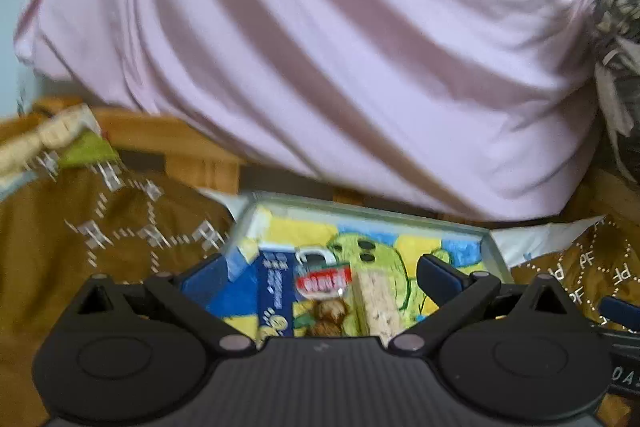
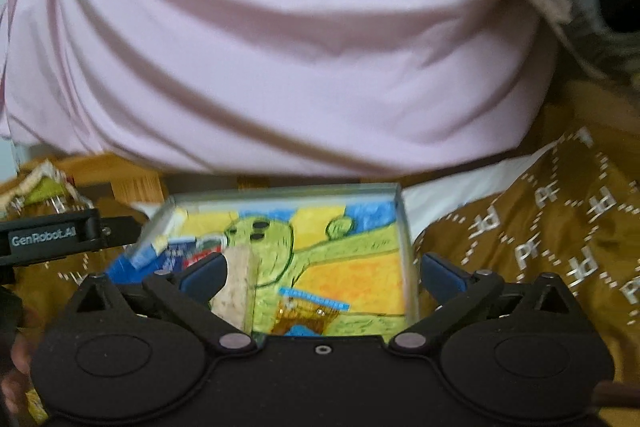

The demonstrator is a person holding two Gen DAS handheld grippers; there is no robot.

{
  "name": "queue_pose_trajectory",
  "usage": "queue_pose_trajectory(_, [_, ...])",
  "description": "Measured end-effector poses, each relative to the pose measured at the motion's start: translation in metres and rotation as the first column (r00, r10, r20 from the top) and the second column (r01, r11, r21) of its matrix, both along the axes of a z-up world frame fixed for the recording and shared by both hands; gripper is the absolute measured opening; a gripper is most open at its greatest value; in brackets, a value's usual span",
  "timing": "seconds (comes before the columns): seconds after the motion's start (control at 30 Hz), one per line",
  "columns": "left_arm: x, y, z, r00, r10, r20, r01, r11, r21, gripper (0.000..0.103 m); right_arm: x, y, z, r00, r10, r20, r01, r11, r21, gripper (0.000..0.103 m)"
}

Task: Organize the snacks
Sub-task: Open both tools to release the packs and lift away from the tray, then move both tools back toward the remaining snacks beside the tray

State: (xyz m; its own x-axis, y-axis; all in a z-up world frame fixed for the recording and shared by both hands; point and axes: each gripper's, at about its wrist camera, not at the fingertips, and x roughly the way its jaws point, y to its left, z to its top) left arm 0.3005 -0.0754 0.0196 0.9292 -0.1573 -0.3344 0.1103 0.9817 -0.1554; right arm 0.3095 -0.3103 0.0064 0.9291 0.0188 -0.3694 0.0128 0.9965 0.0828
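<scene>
Snack labels (image 1: 324, 281) blurred unreadable; tray (image 2: 404, 227) near edge hidden.

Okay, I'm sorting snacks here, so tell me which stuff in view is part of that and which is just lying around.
Part of the job:
tray
rice bar
blue packet
red packet
brown snack
left gripper, open
right gripper, open

Just lying about:
brown patterned cloth
pink fabric
green packet, far left, off the tray

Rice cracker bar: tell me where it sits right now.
The rice cracker bar lies in the cartoon-printed tray, mid-tray in the left wrist view, just right of the red-labelled snack packet.
</scene>
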Motion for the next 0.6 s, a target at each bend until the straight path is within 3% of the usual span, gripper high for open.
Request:
queue_pose_trajectory(0.13, [-0.036,0.013,0.014,0.998,0.040,0.058,-0.040,0.999,-0.010,0.103,-0.033,-0.010,0.016,0.999,-0.010,0.046,0.009,1.000,0.024,0.102])
queue_pose_trajectory(0.37, [-0.093,0.033,0.021,0.989,0.120,0.091,-0.119,0.993,-0.025,0.103,-0.090,-0.013,0.033,0.995,-0.004,0.103,0.001,1.000,0.029,0.102])
queue_pose_trajectory(0.6, [-0.145,0.044,0.020,0.987,0.125,0.097,-0.128,0.992,0.020,0.103,-0.147,-0.003,0.043,0.990,0.028,0.138,-0.027,1.000,-0.003,0.102])
